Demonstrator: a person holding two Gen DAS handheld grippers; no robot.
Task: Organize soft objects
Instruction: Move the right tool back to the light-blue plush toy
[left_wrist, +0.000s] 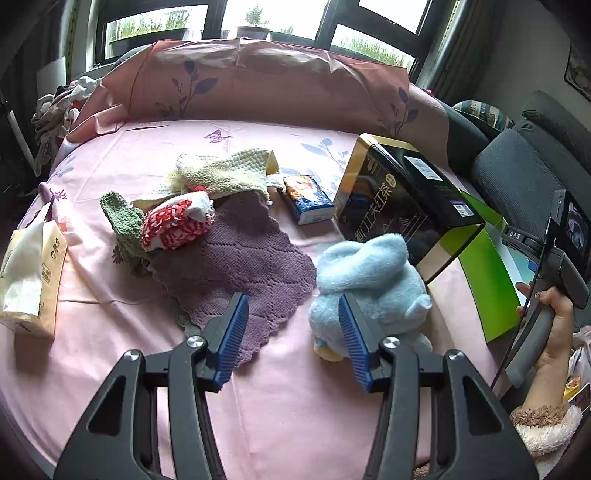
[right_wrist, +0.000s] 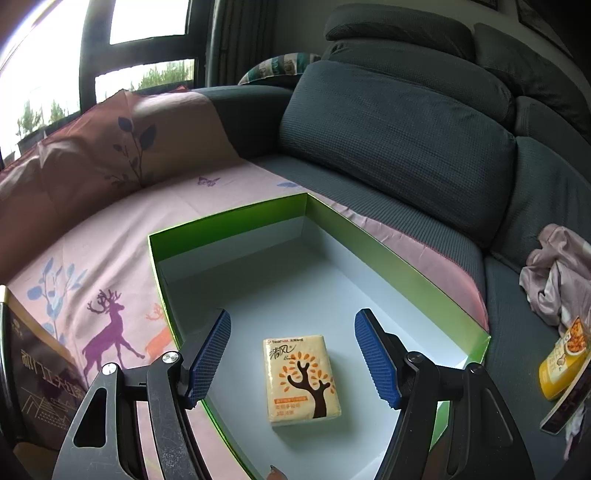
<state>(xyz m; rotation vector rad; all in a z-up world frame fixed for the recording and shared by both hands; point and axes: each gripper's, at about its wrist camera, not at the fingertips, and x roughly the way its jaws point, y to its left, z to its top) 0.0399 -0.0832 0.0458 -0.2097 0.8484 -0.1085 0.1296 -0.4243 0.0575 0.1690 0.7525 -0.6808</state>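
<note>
Both my grippers hover empty over the pink sheet.
Left fingers (left_wrist: 293, 317) part narrowly, blue plush toy (left_wrist: 369, 291) just beyond; right fingers (right_wrist: 295, 354) spread wide above a tissue pack (right_wrist: 301, 380) in the green box (right_wrist: 399, 258).

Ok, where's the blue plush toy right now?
In the left wrist view, the blue plush toy lies on the pink sheet, right of the purple cloth, just before the black tea box.

Dark-framed windows (left_wrist: 258, 22), daylight; grey sofa (right_wrist: 399, 122); pink printed sheet (left_wrist: 295, 406) over seat.
</note>
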